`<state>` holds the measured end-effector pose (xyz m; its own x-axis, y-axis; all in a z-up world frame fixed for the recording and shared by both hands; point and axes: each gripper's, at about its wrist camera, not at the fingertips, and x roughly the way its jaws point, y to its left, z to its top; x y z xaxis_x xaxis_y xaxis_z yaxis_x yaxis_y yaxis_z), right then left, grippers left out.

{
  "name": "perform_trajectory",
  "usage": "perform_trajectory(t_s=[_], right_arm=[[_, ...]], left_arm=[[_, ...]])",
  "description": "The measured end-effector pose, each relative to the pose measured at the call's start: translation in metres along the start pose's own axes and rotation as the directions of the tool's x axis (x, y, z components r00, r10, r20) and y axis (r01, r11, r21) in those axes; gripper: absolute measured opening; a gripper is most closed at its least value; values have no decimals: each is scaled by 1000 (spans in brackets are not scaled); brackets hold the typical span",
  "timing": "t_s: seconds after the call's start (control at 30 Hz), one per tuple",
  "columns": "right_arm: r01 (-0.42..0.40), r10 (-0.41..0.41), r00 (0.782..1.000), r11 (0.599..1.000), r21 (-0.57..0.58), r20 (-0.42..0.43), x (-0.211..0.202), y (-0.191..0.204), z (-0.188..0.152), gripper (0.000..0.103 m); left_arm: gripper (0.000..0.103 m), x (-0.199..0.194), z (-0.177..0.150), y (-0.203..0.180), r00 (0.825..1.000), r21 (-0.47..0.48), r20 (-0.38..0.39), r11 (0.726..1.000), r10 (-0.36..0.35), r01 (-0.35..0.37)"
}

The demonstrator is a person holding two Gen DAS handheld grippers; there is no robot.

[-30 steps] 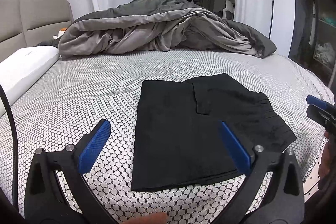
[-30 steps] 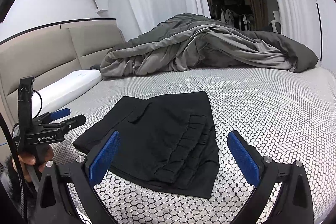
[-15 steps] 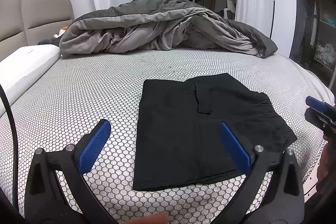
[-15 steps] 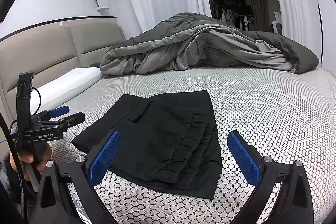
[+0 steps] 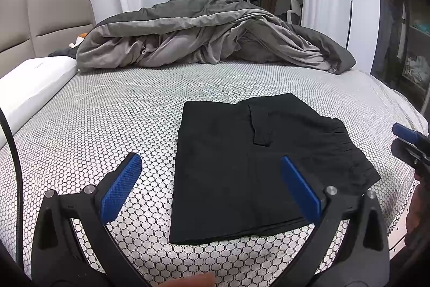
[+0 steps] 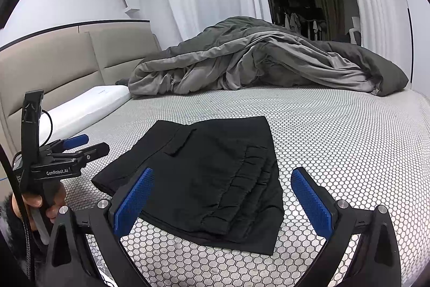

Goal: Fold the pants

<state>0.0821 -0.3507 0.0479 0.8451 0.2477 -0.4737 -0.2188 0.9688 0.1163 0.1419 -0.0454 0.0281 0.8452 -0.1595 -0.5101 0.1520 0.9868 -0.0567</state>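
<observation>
Black pants (image 5: 242, 152) lie folded into a flat rectangle on the honeycomb-patterned bed sheet (image 5: 107, 120); the gathered waistband faces the near right. In the right wrist view the same pants (image 6: 209, 174) show their stacked layers at the near edge. My left gripper (image 5: 209, 184) hovers open above the pants' near left part, holding nothing. My right gripper (image 6: 223, 195) hangs open over the waistband end, also holding nothing. The left gripper (image 6: 80, 144) appears at the left of the right wrist view, held by a hand. The right gripper's tip (image 5: 408, 139) peeks in at the right edge of the left wrist view.
A rumpled grey duvet (image 5: 209, 36) is heaped across the far side of the bed. A white pillow (image 5: 32, 80) lies at the left by the beige headboard (image 6: 53, 63). White curtains and a dark doorway stand behind. Shelves (image 5: 403, 45) are at the far right.
Both grippers have drifted only slightly; the pants lie as before and both stay open.
</observation>
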Motion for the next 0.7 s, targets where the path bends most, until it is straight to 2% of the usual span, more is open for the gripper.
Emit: perform_trajectory(t_s=[0.03,0.27,0.4,0.5,0.7], right_arm=[[0,0,1000,1000,0,0,0,0,0,103],[4,-4,1000,1000,0,2,-2,1,-2,103],[4,-4,1000,1000,-5,-2,-2,1,-2,103],[6,-6,1000,1000,-10,-3,-2,0,-2,103],[6,-6,1000,1000,-12,-10,1,-1,-1,103]], left_arm=[[102,0,0,0,1000,0,0,1000,1,-1],[102,2,0,3,1000,-1,-8,1000,16,-16],[102,8,-2,3,997,7,-41,998,66,-66],[102,10,-4,5,996,-3,-64,998,67,-68],[102,10,-5,6,996,1,-62,998,66,-66]])
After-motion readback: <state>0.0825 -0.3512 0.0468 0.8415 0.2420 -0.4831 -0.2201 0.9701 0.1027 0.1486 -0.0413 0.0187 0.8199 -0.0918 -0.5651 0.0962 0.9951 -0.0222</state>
